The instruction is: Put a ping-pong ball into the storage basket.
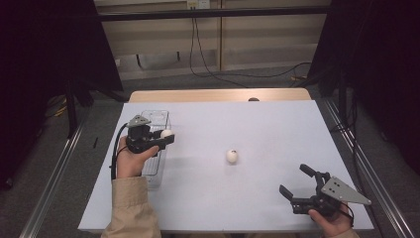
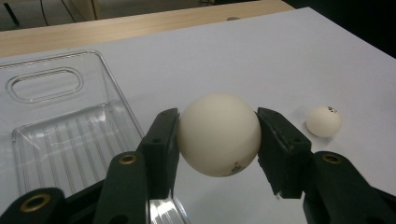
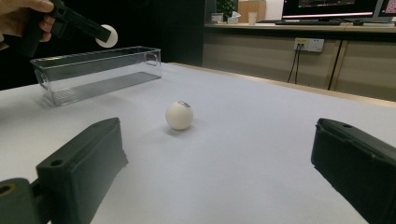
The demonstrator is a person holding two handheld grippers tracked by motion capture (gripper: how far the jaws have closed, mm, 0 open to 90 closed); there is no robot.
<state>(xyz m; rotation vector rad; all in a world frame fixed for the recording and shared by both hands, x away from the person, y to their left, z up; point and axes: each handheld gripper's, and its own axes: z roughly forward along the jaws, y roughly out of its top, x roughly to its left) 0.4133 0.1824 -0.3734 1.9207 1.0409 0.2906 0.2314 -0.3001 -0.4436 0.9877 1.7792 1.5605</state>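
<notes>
Your left claw pinches a white table-tennis ball just beside the clear plastic bin's rim; carry it over and release. Your right claw gapes empty, facing the second white ball on the white worktop.

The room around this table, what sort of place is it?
Probably a lab or office workroom set up for recording. A plain table stands between dark curtains, a desk with monitors lines the back wall, and cables hang from a wall socket.
</notes>
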